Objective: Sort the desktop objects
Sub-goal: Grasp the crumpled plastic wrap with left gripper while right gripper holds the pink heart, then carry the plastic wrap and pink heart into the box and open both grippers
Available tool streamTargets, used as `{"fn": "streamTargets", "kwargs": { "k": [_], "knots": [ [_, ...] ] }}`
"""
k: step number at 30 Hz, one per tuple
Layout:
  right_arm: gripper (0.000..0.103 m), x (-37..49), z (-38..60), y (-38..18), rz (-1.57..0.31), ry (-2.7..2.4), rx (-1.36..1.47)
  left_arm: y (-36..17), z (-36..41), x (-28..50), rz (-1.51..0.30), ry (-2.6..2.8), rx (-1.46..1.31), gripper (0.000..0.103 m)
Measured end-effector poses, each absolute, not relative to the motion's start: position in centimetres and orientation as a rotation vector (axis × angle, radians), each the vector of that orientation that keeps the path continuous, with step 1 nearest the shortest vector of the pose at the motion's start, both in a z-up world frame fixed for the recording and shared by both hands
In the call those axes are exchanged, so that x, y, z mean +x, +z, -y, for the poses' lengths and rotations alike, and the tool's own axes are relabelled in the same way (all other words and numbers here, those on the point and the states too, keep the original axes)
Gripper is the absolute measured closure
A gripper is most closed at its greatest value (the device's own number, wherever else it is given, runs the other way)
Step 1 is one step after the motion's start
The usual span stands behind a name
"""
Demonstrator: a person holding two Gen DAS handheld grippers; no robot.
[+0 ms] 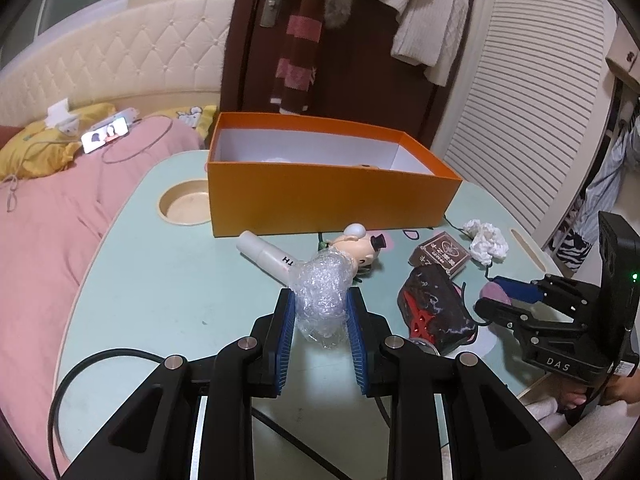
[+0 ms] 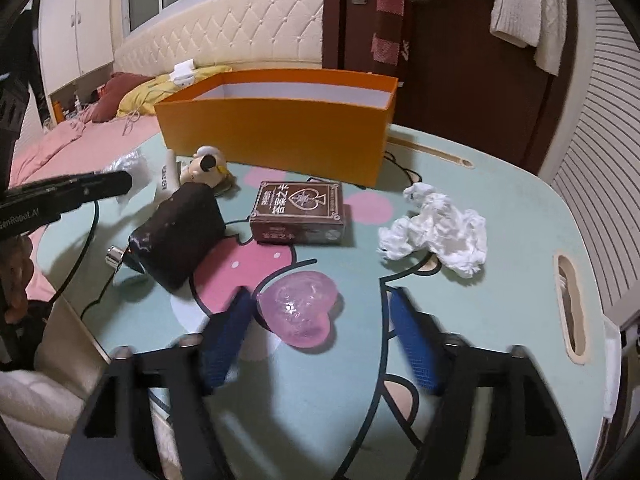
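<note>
Mint cartoon-printed table (image 2: pixel 500 208) — pink bed (image 1: pixel 36 240), dark door (image 1: pixel 360 92) beyond.

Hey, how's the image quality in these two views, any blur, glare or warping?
Left wrist view: sharp; the bubble wrap between the left gripper pads glints with small highlights; fisheye bends the slatted door. Right wrist view: the right gripper fingers look smeared, while the pink heart and card box stay clear.
</note>
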State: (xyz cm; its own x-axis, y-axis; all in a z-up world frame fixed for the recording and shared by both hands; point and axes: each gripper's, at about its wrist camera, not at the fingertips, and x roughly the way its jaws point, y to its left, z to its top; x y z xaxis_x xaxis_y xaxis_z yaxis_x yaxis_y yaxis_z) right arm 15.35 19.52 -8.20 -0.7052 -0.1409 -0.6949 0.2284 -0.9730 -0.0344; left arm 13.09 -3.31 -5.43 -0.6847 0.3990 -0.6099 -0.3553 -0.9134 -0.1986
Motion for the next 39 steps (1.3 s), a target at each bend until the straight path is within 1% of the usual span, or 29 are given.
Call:
{"fn": "streamTargets", "kwargs": {
  "k": [5, 12, 20, 23, 27, 29, 39],
  "knots": [
    [0.063, 15.3, -19.4, -8.1, -0.184, -2.726, 1.089, -5.0, 3.5, 13.2, 0.094, 2.563, -0.928, 0.079],
    [0.063, 15.0, -19.0, -6.4, -0.181, -2.717, 1.032, -3.9, 3.9, 13.0, 0.103, 2.577, -0.9, 0.079],
    [0.063, 13.4, -18.3, -3.3, -0.15, -2.677, 0.956, -0.5, 3.6, 10.4, 0.058, 2.6, -0.847, 0.079],
    [0.063, 11.6, -18.2, -1.5, -0.088, -2.652, 0.929, 0.5, 3.4, 8.4, 0.053, 2.599, -0.842, 0.079],
    [0.063, 8.7, -17.7, 0.3, -0.128, -2.678, 0.882, 1.2, 3.0, 6.0, 0.03, 2.601, -0.844, 0.079],
    [0.063, 7.1, -17.5, 0.5, -0.132, -2.679, 0.894, 1.4, 2.5, 4.6, 0.009, 2.606, -0.84, 0.079],
    [0.063, -1.0, -16.8, 0.6, -0.122, -2.673, 0.984, 0.8, 1.2, -0.7, 0.017, 2.584, -0.906, 0.079]
  ]
}}
